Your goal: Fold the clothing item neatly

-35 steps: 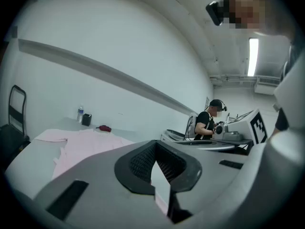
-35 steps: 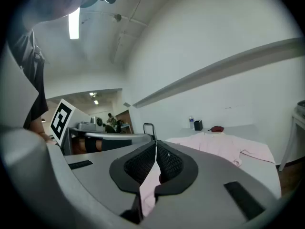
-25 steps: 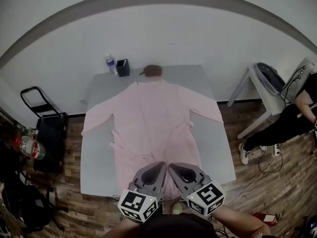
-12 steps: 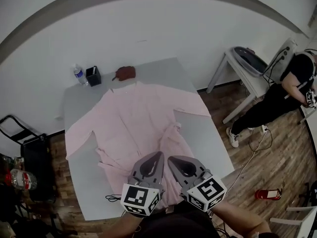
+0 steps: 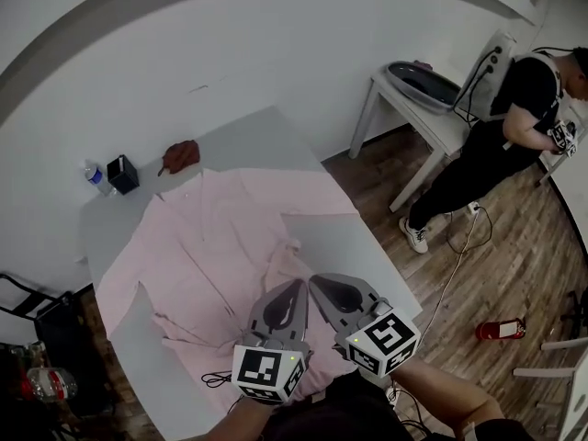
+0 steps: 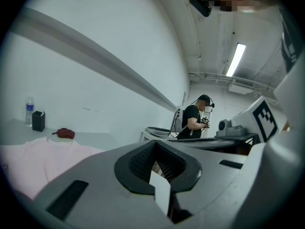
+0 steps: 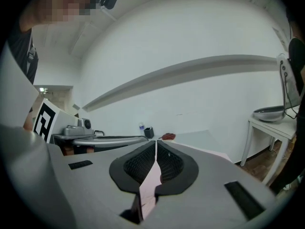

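Pink garment [image 5: 216, 237], spread flat on the grey worktop [image 5: 363, 246], hem at the near edge pinched in the closed right claw [image 7: 155, 149] and, apparently, the closed left claw [image 6: 154, 149]: lift both evenly, keep the hem taut, carry it square toward the far edge.

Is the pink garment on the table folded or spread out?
Mostly spread: the pink garment lies flat on the table, sleeves out; only its near hem is bunched.

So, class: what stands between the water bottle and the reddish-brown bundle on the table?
A small black container, right beside the water bottle, in the head view.
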